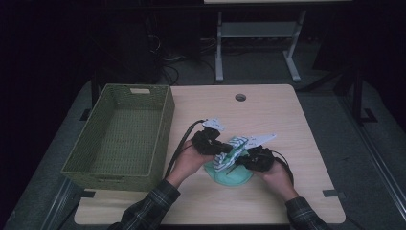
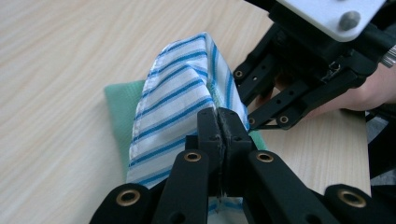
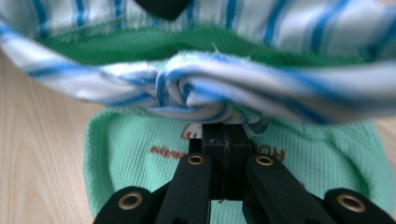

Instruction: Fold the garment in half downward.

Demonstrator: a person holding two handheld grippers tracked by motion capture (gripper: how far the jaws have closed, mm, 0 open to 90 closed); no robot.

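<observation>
Grippers, left gripper (image 1: 221, 147) and right gripper (image 1: 242, 158), jaws clamped on striped cloth (image 1: 231, 151), over green cloth (image 1: 232, 176).

- One white cloth with blue stripes (image 1: 233, 149), bunched up on top of the green cloth.
- One flat mint-green knitted cloth (image 1: 233, 176) with brown lettering.
- One olive-green woven rectangular basket (image 1: 88, 154), to the left of the green cloth.
- Two black handheld grippers: the left gripper (image 1: 221, 148) and the right gripper (image 1: 241, 159), both at the striped cloth above the green cloth.
- One light wooden surface (image 1: 287, 124) under the green cloth.
</observation>
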